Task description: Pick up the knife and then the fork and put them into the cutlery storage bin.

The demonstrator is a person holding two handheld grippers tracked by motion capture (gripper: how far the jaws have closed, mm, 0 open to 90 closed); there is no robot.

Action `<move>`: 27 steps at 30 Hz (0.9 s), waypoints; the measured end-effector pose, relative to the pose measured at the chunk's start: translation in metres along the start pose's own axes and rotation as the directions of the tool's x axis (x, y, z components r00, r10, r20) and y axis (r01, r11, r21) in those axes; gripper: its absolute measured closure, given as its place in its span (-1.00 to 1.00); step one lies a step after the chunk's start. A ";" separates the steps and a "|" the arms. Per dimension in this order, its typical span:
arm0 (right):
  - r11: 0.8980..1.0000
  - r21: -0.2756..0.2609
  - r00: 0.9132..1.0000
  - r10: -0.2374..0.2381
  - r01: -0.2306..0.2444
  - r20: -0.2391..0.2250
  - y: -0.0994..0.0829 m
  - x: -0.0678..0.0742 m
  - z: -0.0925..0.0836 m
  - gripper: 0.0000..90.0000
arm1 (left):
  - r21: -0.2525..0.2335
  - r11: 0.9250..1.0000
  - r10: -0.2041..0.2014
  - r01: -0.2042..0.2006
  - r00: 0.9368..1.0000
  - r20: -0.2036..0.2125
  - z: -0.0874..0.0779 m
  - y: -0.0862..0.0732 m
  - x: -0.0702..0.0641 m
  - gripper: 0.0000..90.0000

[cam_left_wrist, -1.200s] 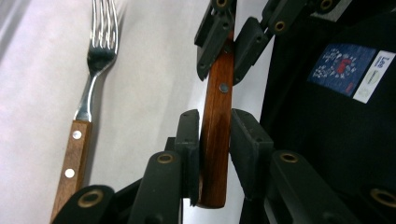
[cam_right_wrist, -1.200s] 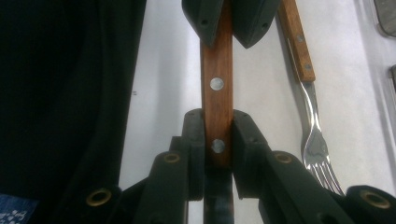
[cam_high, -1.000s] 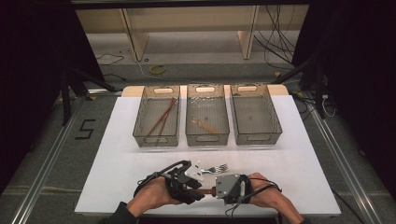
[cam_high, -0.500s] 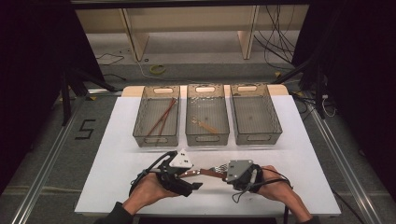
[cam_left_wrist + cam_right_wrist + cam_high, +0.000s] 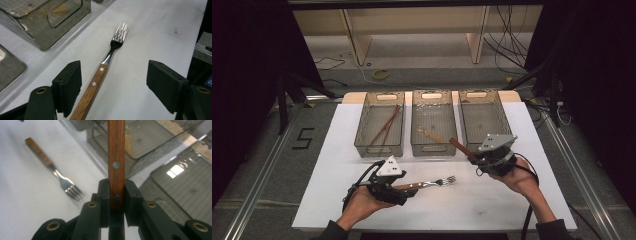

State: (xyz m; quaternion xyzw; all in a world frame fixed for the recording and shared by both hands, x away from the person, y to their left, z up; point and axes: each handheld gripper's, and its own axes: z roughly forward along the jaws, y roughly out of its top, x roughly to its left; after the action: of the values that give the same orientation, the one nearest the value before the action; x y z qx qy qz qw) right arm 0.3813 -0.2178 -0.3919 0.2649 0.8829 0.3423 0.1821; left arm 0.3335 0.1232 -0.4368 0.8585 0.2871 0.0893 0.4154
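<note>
A fork (image 5: pixel 432 183) with a wooden handle lies flat on the white table cover, tines pointing right. My left gripper (image 5: pixel 410 188) straddles its handle. The fork (image 5: pixel 110 57) sits between the wide-apart jaws of the left gripper (image 5: pixel 115 75), closer to the left pad, and neither pad presses on it. Those jaws have just been opening. My right gripper (image 5: pixel 473 159) is shut on a wooden-handled utensil (image 5: pixel 460 147) whose handle sticks out toward the bins. The riveted handle (image 5: pixel 116 152) rises from the pinched right gripper (image 5: pixel 116 192); its head is hidden. The fork (image 5: pixel 57 176) lies to the left.
Three clear bins stand in a row at the back. The left bin (image 5: pixel 362 142) holds chopsticks (image 5: pixel 384 125), the middle bin (image 5: pixel 433 148) holds a wooden-handled piece (image 5: pixel 432 134), and the right bin (image 5: pixel 482 117) has nothing visible inside. Dark floor surrounds the white cover (image 5: pixel 462 205).
My right gripper has moved right and up, away from the left one, carrying the wooden-handled utensil. The left gripper's jaws have spread, and the fork now lies on the table.
</note>
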 end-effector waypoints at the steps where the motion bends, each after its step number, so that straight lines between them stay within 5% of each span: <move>1: 1.000 -0.005 1.000 0.011 -0.011 0.000 0.001 -0.004 0.000 0.73 | -0.014 1.000 -0.012 0.012 1.000 -0.007 0.000 -0.002 0.001 -0.41; 15: 0.993 -0.034 0.992 0.118 -0.116 0.049 0.022 -0.043 -0.001 0.73 | -0.108 0.989 -0.104 0.100 0.994 -0.031 -0.007 -0.026 0.018 -0.47; 27: 0.979 -0.047 0.975 0.202 -0.199 0.095 0.041 -0.076 0.005 0.73 | -0.129 0.984 -0.129 0.123 0.991 -0.041 -0.011 -0.036 0.025 -0.48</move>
State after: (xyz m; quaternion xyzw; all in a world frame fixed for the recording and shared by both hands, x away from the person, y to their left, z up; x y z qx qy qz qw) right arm 0.4582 -0.2349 -0.3559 0.3661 0.8350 0.3615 0.1952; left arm 0.3351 0.1622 -0.4592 0.8082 0.3448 0.1017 0.4665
